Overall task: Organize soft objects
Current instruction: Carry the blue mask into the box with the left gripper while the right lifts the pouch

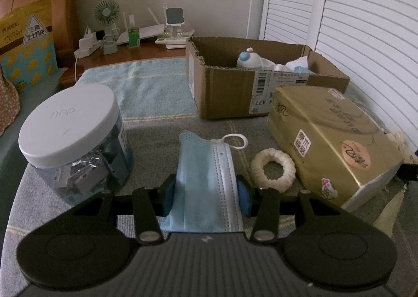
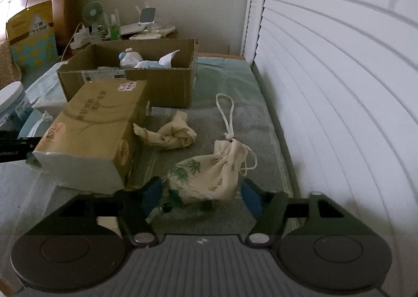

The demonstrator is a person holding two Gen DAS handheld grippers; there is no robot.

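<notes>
The left tool [image 1: 206,192] pinches the folded blue face mask [image 1: 206,182] above the bed. The right tool [image 2: 202,195] straddles the drawstring pouch [image 2: 209,179], jaws apart, not visibly gripping.

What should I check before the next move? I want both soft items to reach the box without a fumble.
1. Left claw clamped on the folded blue surgical mask: ok, both pads press its sides.
2. Right claw gripping the cream drawstring pouch with green bamboo print: not ok, a gap shows at the right pad.
3. Open brown cardboard box has room: ok, free space beside the items inside.
4. Gold tissue pack lies between the pouch and the box: not ok, lift over it.
5. Pouch cord free of snags: ok, it lies loose on the cloth.
</notes>
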